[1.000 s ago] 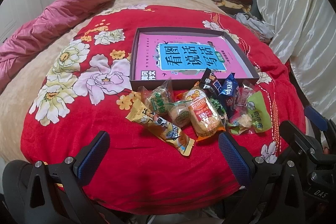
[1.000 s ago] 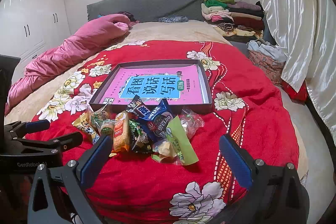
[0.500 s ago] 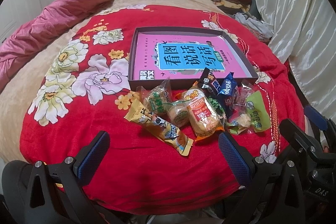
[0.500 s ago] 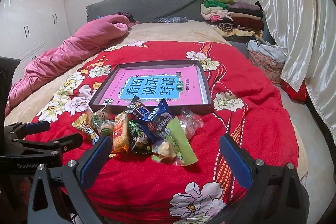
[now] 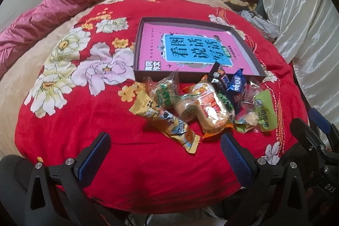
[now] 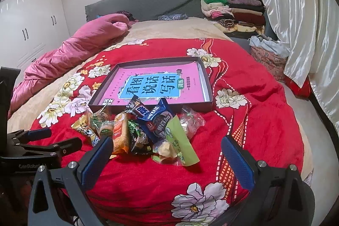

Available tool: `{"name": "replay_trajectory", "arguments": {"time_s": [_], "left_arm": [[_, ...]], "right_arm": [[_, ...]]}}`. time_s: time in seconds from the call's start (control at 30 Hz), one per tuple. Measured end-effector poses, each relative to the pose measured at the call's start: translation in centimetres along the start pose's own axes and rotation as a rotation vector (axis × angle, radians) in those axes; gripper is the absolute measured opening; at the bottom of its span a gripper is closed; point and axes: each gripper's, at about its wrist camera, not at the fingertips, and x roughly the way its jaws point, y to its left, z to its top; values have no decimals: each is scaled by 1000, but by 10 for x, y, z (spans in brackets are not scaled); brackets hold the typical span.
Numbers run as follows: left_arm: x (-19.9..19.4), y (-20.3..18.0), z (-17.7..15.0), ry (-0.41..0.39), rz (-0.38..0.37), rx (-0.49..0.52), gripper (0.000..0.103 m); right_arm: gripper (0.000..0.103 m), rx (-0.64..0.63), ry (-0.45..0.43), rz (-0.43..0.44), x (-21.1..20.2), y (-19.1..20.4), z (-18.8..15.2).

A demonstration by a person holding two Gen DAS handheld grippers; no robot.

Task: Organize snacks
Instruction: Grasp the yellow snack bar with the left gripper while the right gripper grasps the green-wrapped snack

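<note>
A heap of several wrapped snacks (image 5: 203,103) (image 6: 144,126) lies on the red flowered blanket, just in front of a shallow dark box (image 5: 137,50) (image 6: 208,86) holding a pink book. A yellow packet (image 5: 167,122) lies nearest my left gripper. An orange-wrapped cake (image 5: 211,111) and a green packet (image 6: 180,141) are in the heap too. My left gripper (image 5: 165,160) hovers open before the heap, nothing between its fingers. My right gripper (image 6: 167,162) is open as well, near the green packet, holding nothing.
The red blanket (image 6: 264,120) covers the bed's foot. A pink quilt (image 5: 53,14) is bunched at the left. Folded clothes (image 6: 233,10) are stacked by the grey headboard. A white curtain (image 6: 307,24) hangs on the right, a fabric bag (image 6: 269,54) below it.
The left wrist view has dipped slightly toward the snack heap. The right gripper has edged a little closer. Both stay open; the snacks have not moved.
</note>
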Motion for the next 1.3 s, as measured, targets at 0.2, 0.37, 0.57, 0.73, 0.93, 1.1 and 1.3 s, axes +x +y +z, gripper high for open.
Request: {"name": "replay_trajectory", "arguments": {"time_s": [0.2, 0.37, 0.57, 0.73, 0.93, 1.1, 1.3], "left_arm": [[21, 20, -2, 80, -33, -88, 103], [38, 25, -5, 126, -71, -139, 102], [55, 22, -3, 156, -101, -145, 99], [62, 19, -1, 157, -96, -138, 98], [67, 16, 3, 150, -101, -122, 94], [74, 15, 5, 163, -121, -113, 76], [78, 17, 6, 165, -170, -122, 71]], "right_arm": [[103, 23, 26, 11, 8, -7, 0], [103, 73, 72, -8, 21, -19, 0], [103, 117, 152, -16, 42, -32, -3], [103, 121, 255, 7, 68, -35, -9], [100, 96, 349, 49, 97, -32, -15], [76, 49, 362, 74, 105, -22, -16], [55, 35, 381, 135, 111, -16, -16]]}}
